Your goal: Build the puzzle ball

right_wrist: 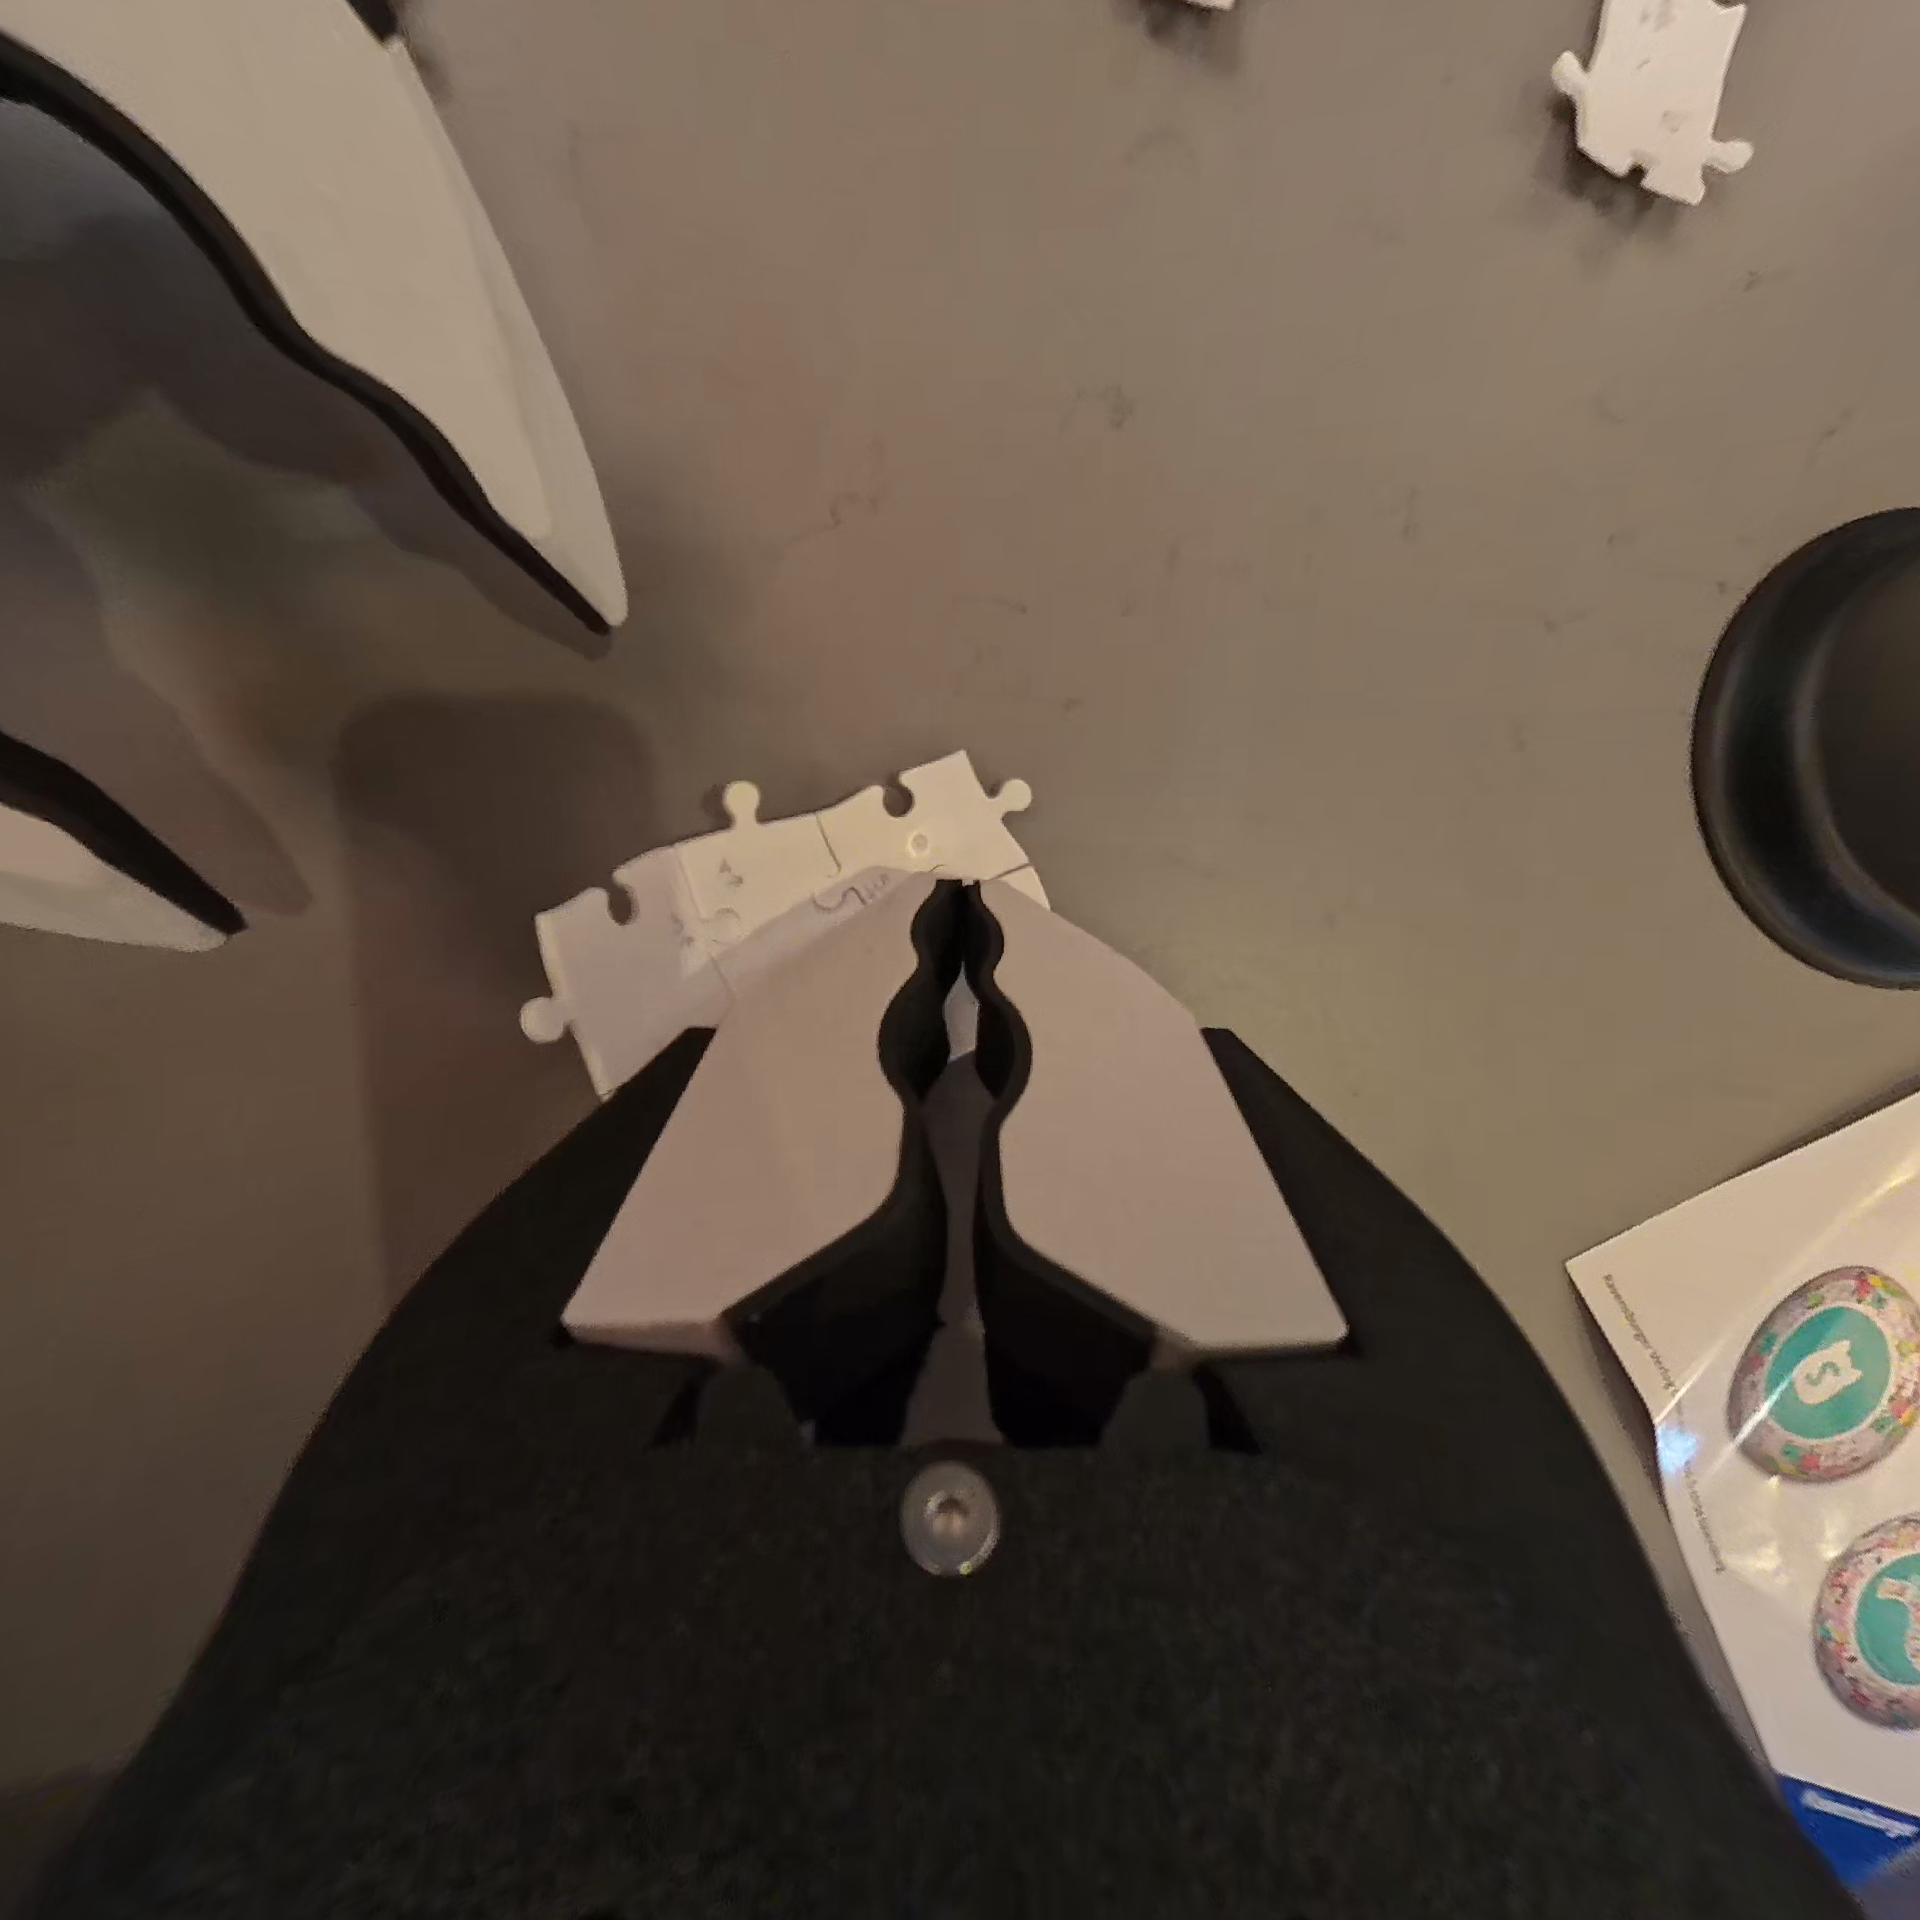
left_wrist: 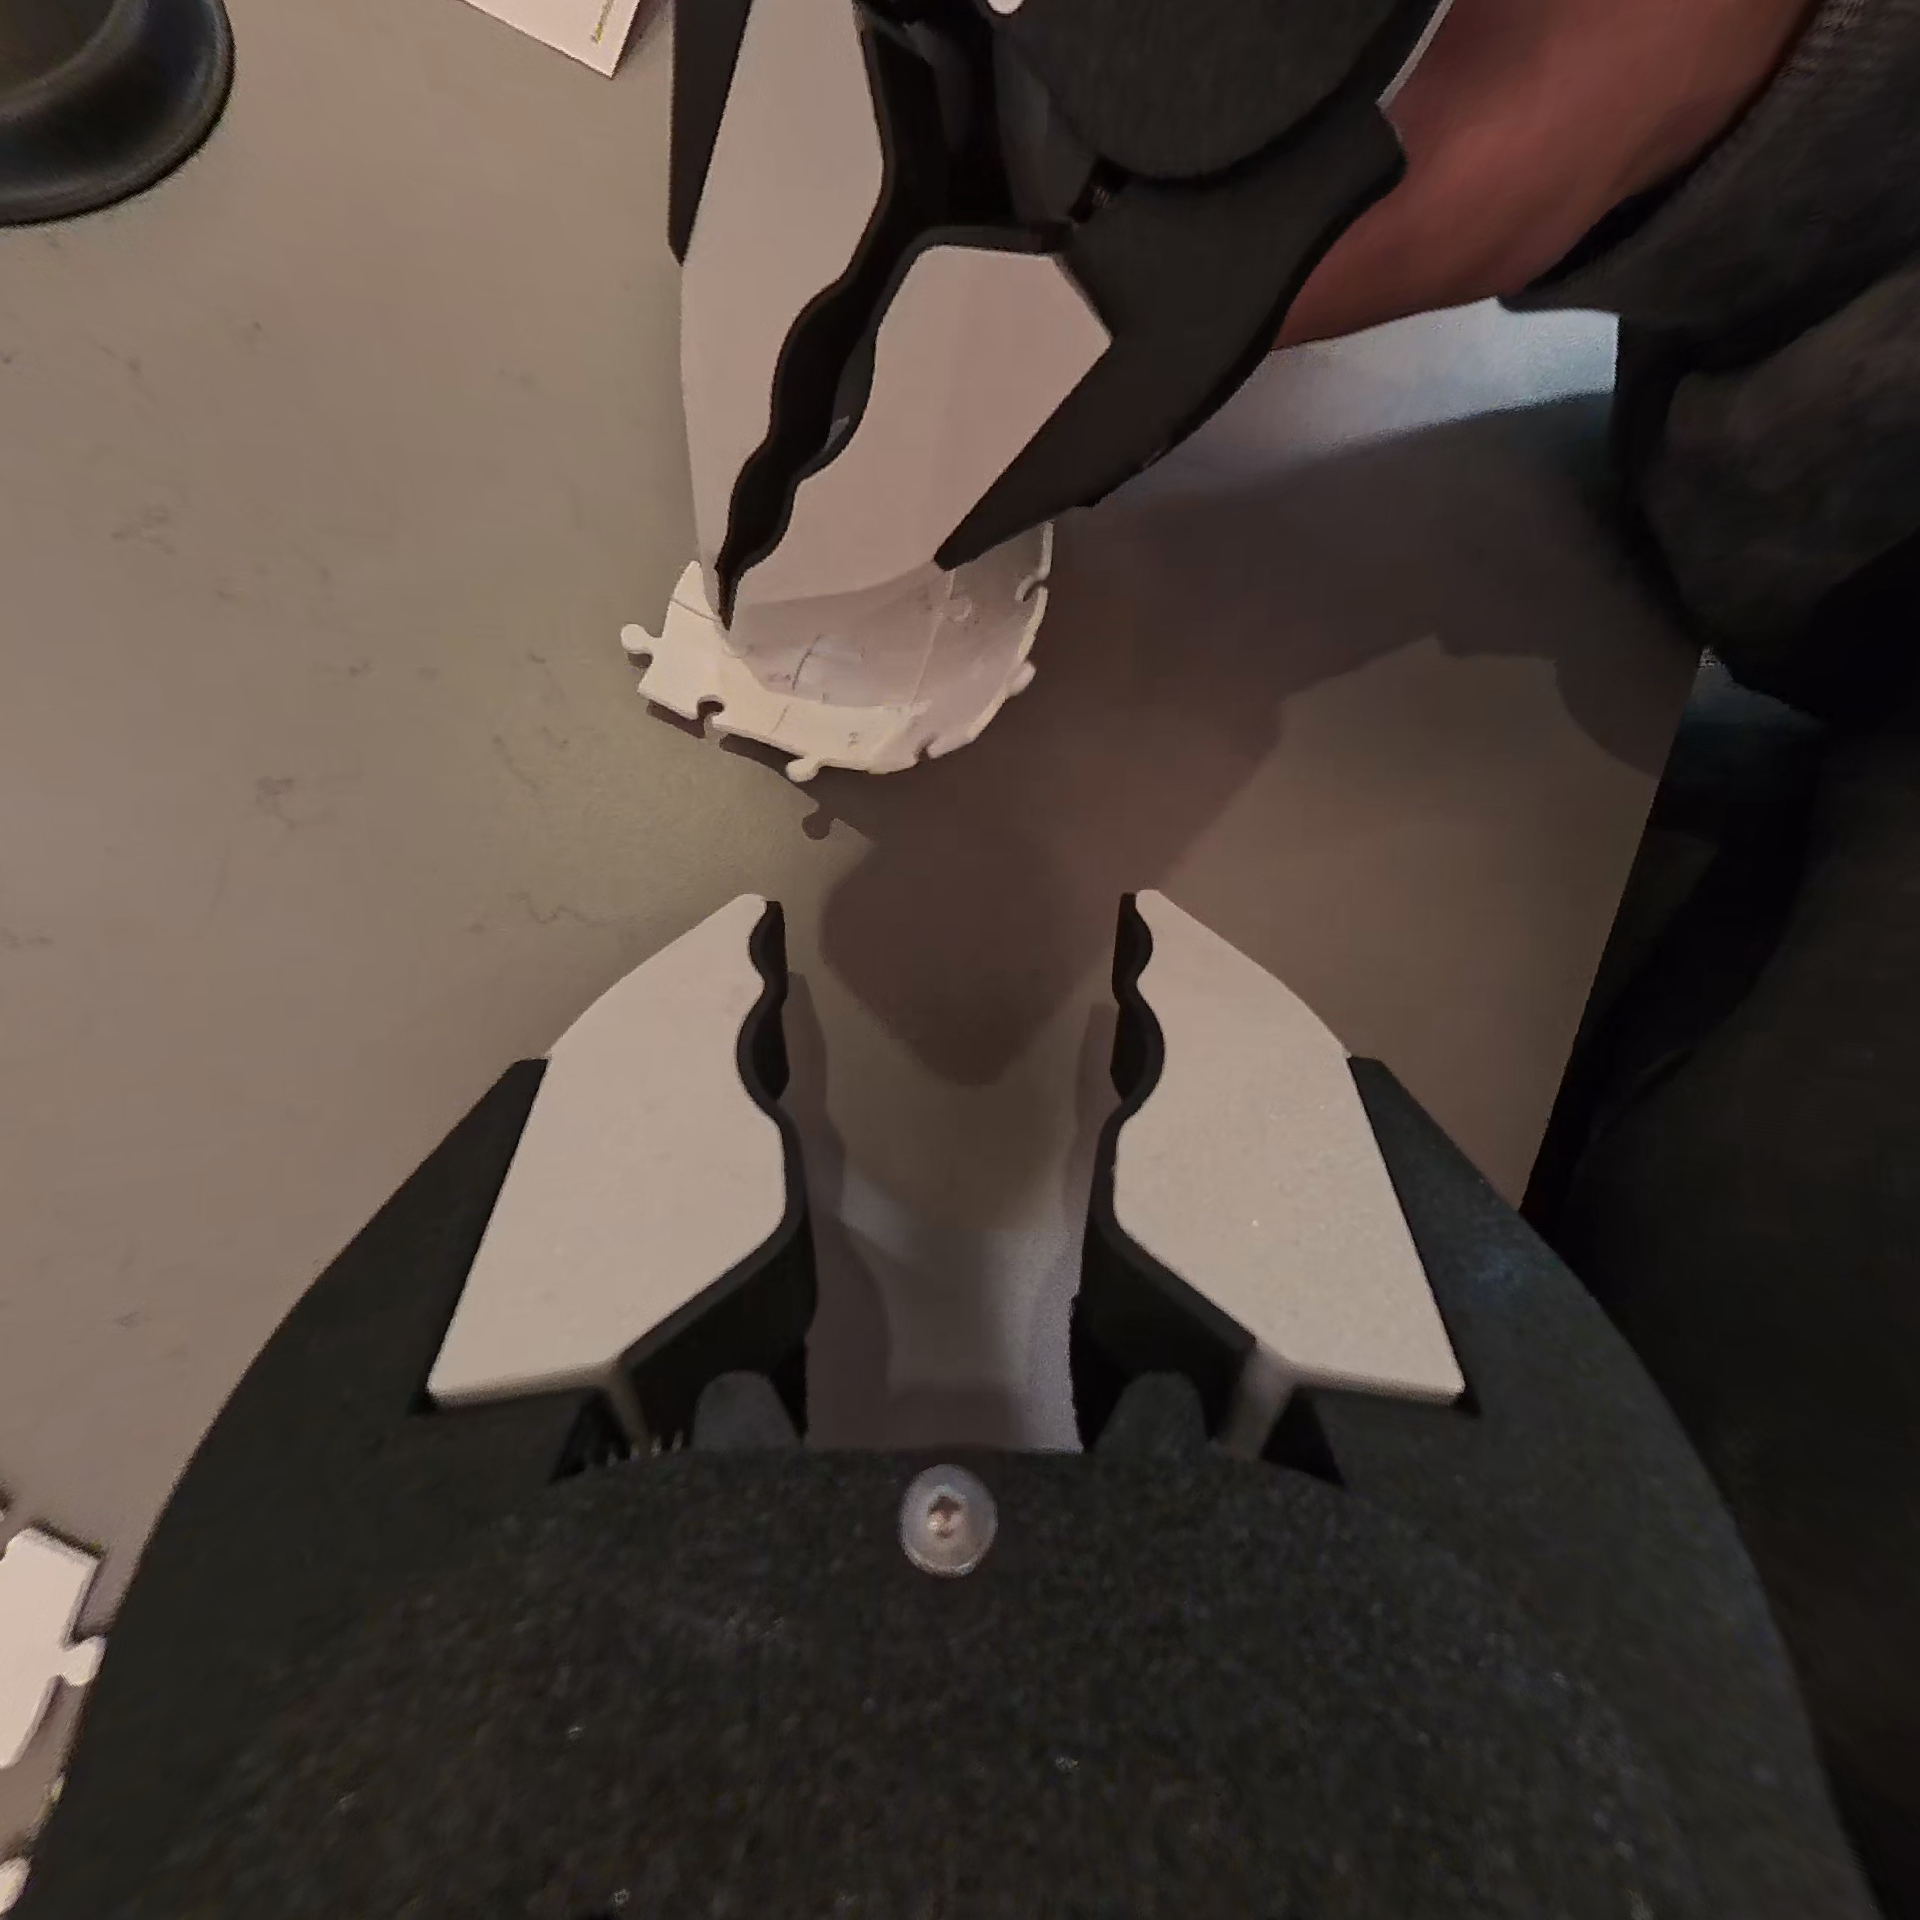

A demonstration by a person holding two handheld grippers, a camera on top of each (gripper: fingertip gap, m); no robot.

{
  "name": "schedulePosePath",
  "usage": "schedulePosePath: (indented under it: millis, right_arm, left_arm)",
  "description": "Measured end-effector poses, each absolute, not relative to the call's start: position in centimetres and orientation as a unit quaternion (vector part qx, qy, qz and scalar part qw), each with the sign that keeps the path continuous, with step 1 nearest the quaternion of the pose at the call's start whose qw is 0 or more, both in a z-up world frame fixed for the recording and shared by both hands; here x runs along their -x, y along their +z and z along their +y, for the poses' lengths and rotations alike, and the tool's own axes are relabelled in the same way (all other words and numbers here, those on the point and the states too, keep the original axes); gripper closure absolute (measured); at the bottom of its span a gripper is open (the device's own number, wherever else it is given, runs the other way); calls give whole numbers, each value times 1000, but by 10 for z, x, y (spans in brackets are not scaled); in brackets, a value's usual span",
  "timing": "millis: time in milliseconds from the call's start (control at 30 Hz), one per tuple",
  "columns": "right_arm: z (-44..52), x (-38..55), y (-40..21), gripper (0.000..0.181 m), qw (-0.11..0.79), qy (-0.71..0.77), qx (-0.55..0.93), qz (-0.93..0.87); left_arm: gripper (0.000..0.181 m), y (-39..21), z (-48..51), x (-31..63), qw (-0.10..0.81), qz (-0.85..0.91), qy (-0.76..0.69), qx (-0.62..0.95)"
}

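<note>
**Right tool pins the curved shell while the left waits open**

The right tool (right_wrist: 958, 883) has its jaws drawn together on the edge of the joined puzzle section (right_wrist: 769, 883), a small curved patch of white pieces that sits on the grey bench (right_wrist: 1247, 468). In the right wrist view the section lies at twelve o'clock from the tool's tips, with knobs sticking out at its far and left edges. In the left wrist view the same section (left_wrist: 831, 686) shows as a shallow bowl near the centre, at twelve o'clock from the left tool, and the right tool (left_wrist: 831, 592) comes down on it from one o'clock. One fingertip seems to sit on the shell's outside and the other inside; the likely reason is to hold the curved shell steady and tilted so that an open edge faces the next piece.

The left tool (left_wrist: 951, 914) is wide open with nothing between its jaws, hovering short of the section, apparently free to fetch a part. Loose puzzle pieces lie well apart: one (right_wrist: 1652, 114) at one o'clock in the right wrist view, another (left_wrist: 42, 1642) at eight o'clock in the left. A black round stand (right_wrist: 1829, 758) at three o'clock probably waits to cradle the ball. A printed leaflet (right_wrist: 1766, 1455) with pictured balls lies at four o'clock, likely as a guide. The ball looks far from complete.
</note>
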State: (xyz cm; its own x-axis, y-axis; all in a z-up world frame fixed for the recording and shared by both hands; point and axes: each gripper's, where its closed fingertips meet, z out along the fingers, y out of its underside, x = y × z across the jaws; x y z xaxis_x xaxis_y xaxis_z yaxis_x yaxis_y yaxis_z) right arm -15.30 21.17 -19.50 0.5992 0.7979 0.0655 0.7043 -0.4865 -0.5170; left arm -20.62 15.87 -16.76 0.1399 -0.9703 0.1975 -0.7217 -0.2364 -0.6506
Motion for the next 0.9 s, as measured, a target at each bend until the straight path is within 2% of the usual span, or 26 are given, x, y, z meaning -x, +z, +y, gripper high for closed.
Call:
schedulePosePath:
  millis: [233,567,900]
  right_arm:
    - [211,154,-194,181,243,105,863,-430]
    - [208,143,-158,181,308,153,856,-385]
    - [203,157,-186,181,258,126,855,-431]
  left_arm:
    - [121,-172,157,206,200,584,-300,727]
    - [121,-175,156,205,197,587,-298,727]
    - [121,-178,155,199,191,582,-313,726]
